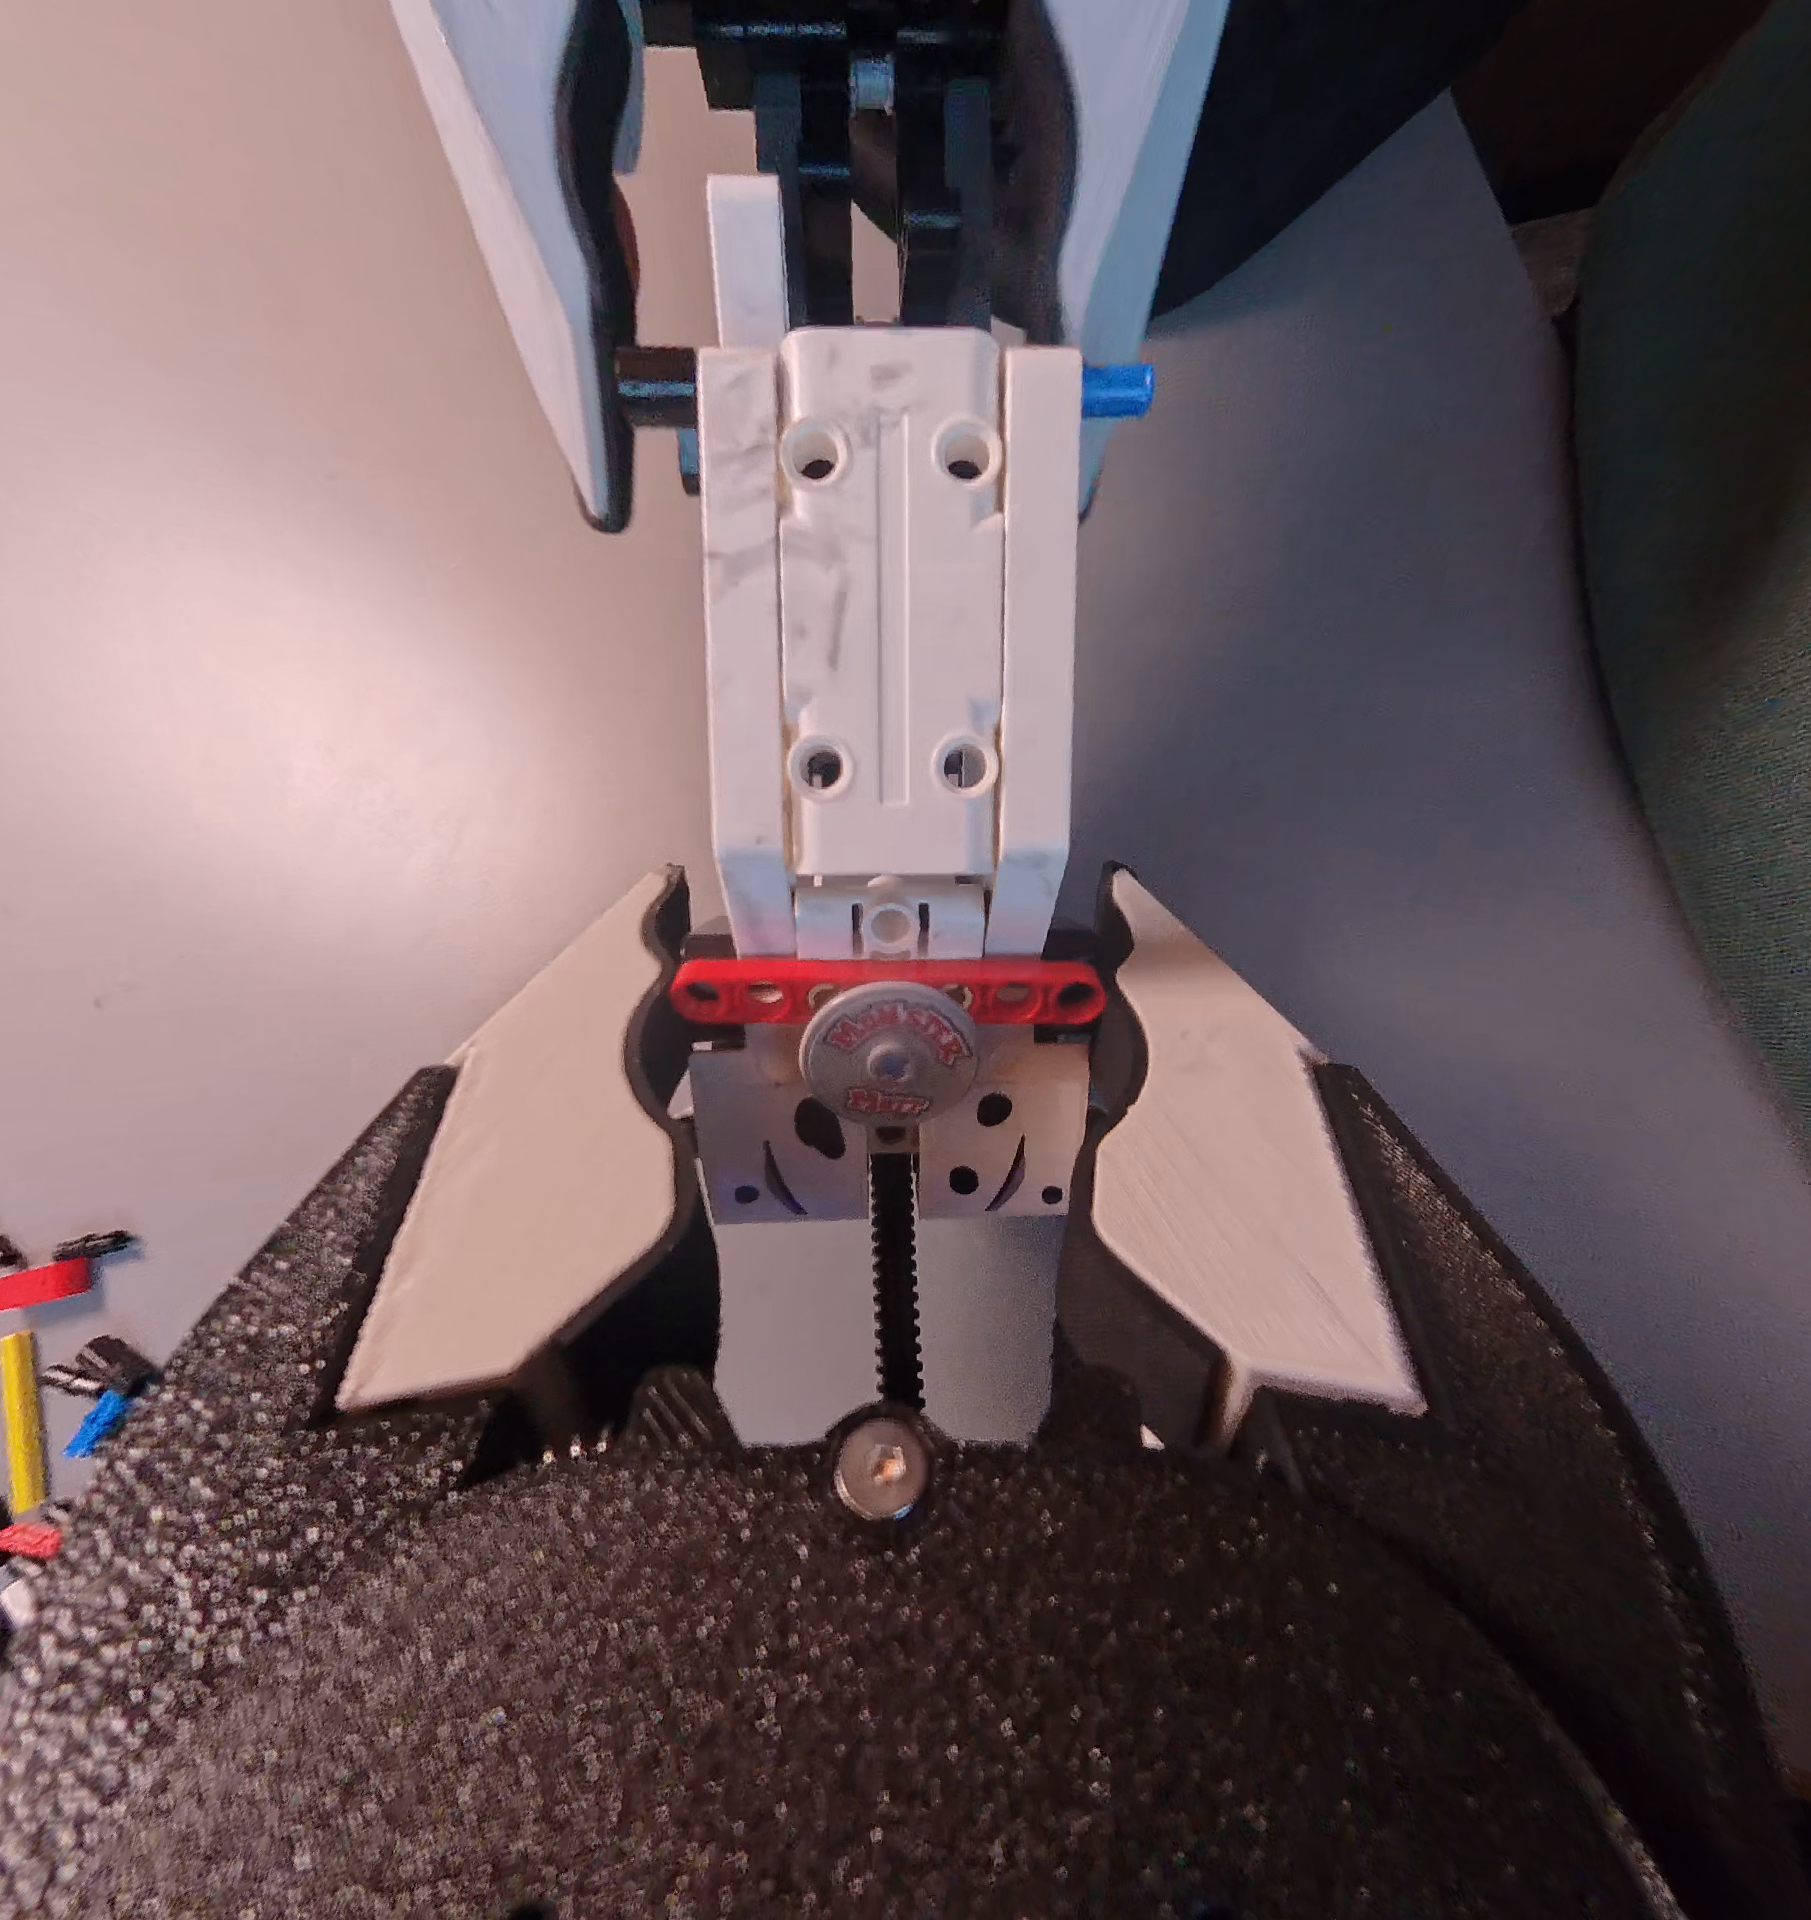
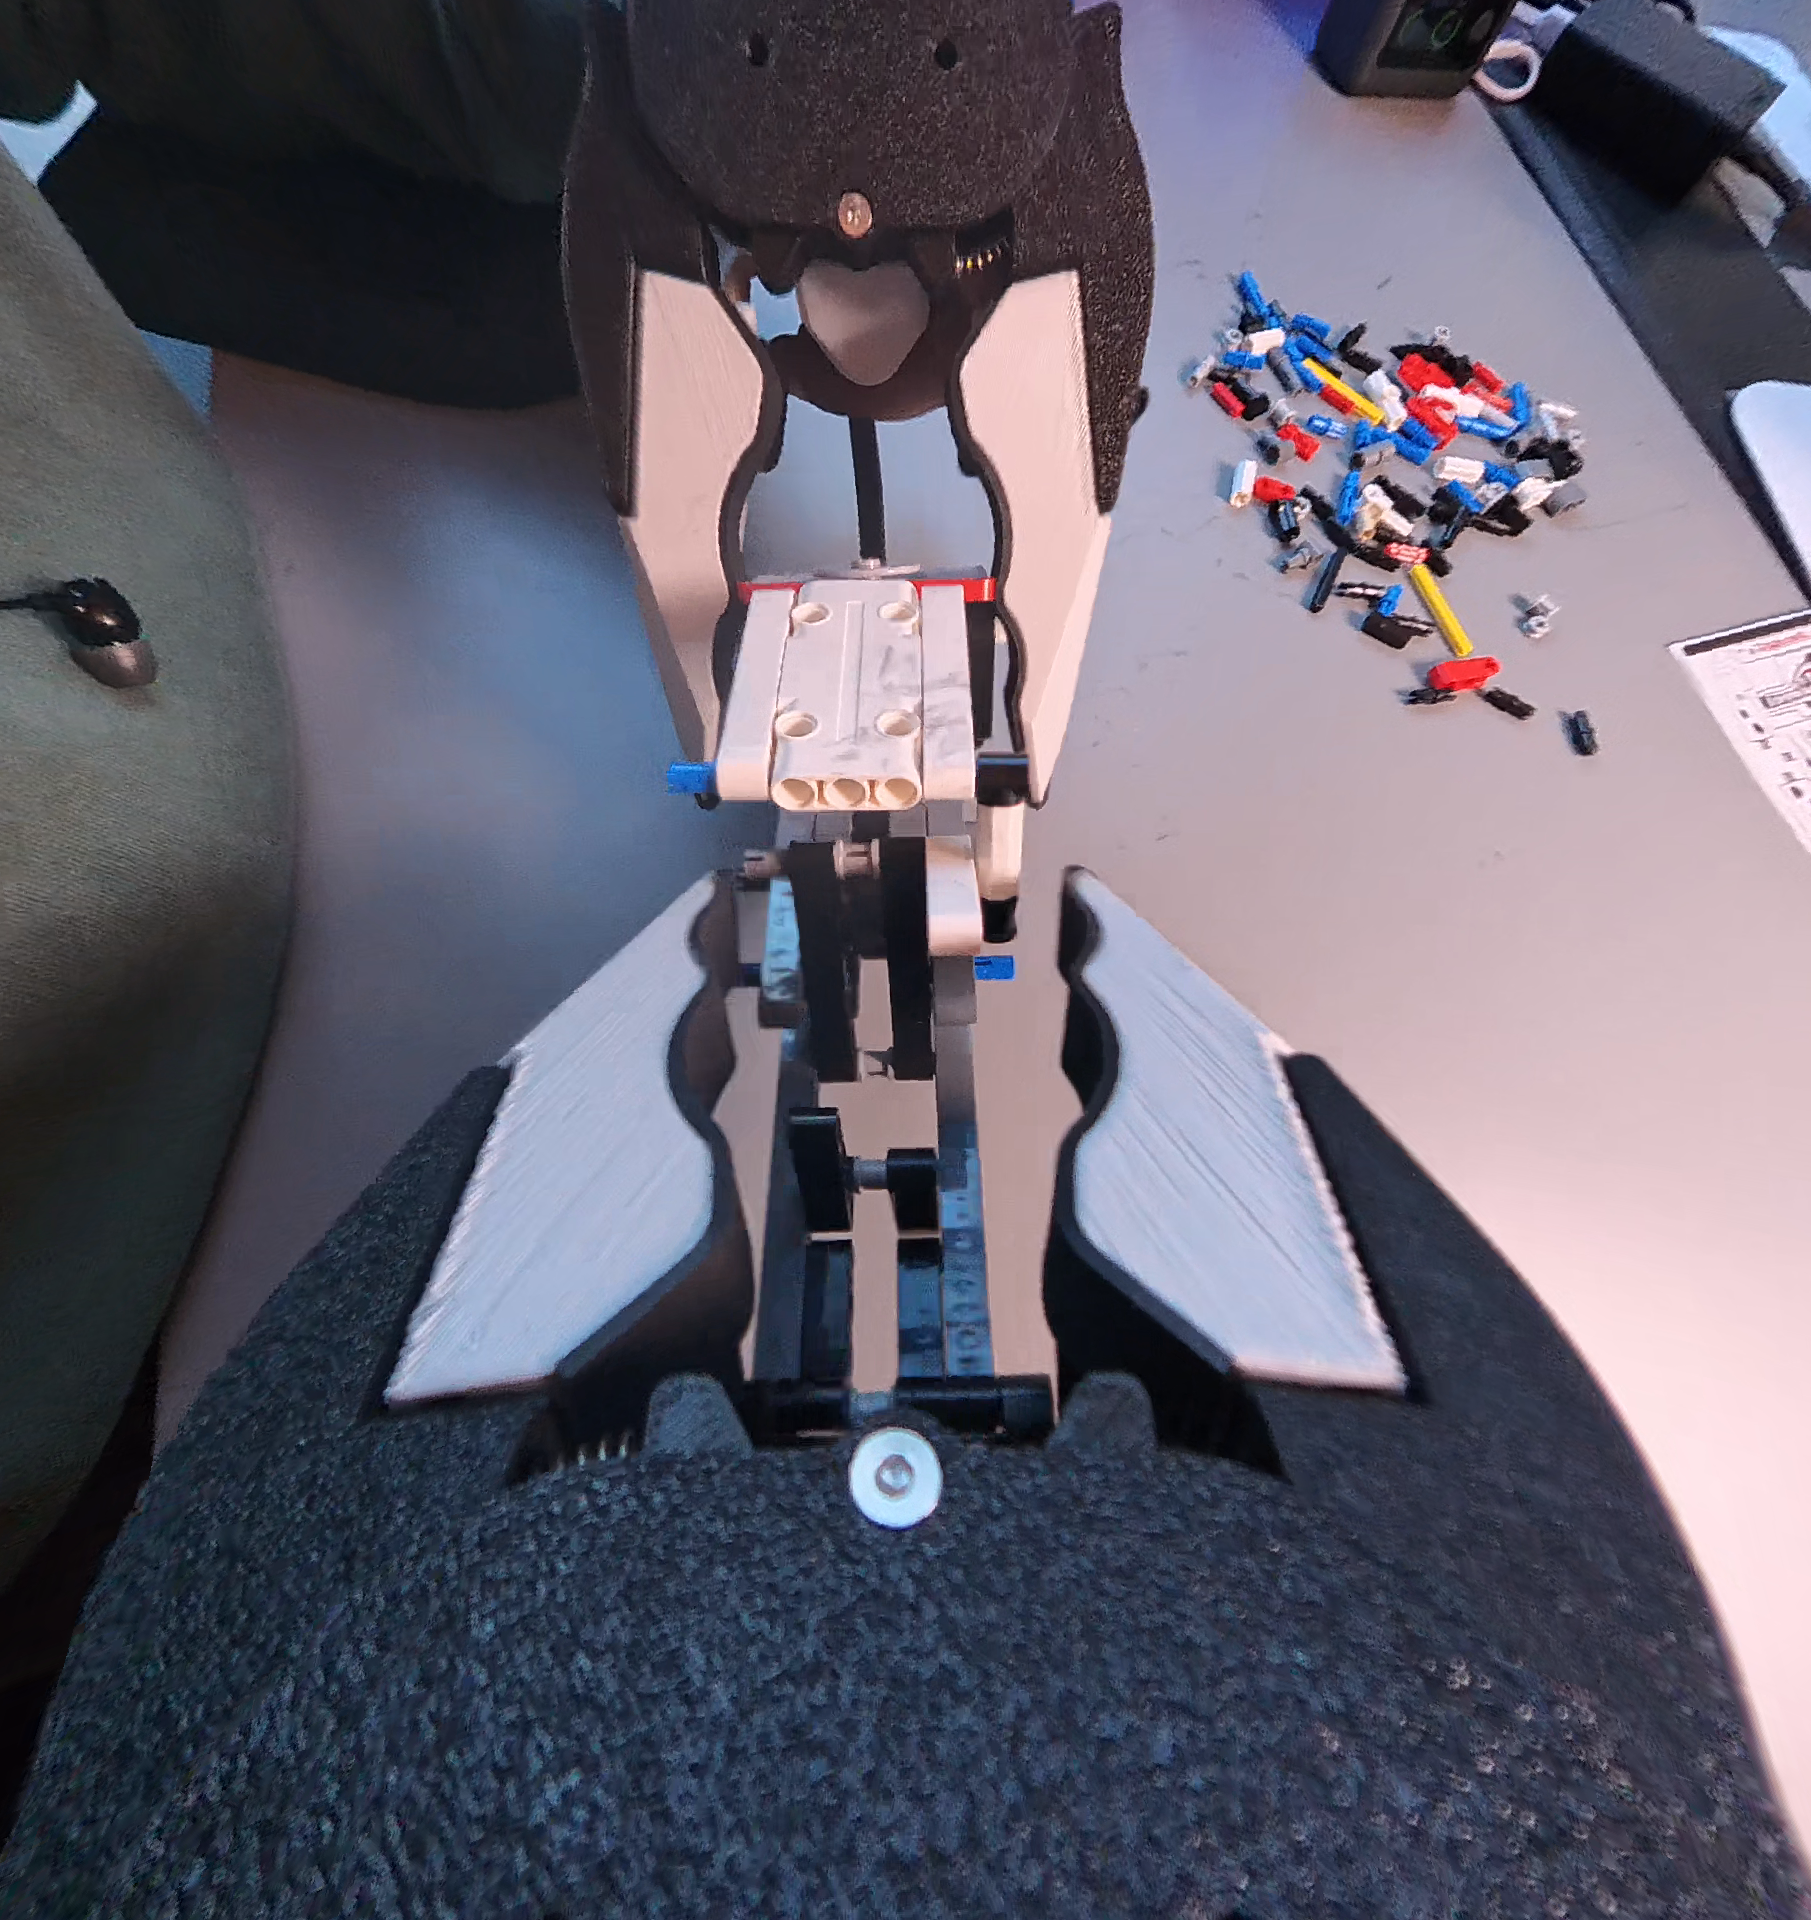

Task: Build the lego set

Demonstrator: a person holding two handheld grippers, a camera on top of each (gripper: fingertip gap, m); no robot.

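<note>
A half-built lego model [image 1: 890, 623] hangs between my two grippers above the grey table [image 1: 257, 623]. It has a white panelled body, a red beam [image 1: 885, 992] and a grey round disc [image 1: 885, 1055] at one end, and a black frame [image 2: 859, 1039] at the other. My left gripper [image 1: 890, 894] is shut on the red-beam end. My right gripper [image 2: 893, 888] faces it and is shut on the black frame end. Each gripper shows in the other's view: the right gripper [image 1: 849, 514] and the left gripper [image 2: 870, 795]. A blue pin [image 1: 1117, 390] sticks out of the model's side.
A pile of loose lego pieces [image 2: 1400, 457] in blue, red, black, white and yellow lies on the table [image 2: 1296, 935] to my right. A printed instruction sheet [image 2: 1794, 727] lies at the right edge. Black devices [image 2: 1649, 94] sit at the far right. A person's green clothing [image 2: 70, 831] fills the left. The gap from one gripper's tips to the other's is roughly 6 cm.
</note>
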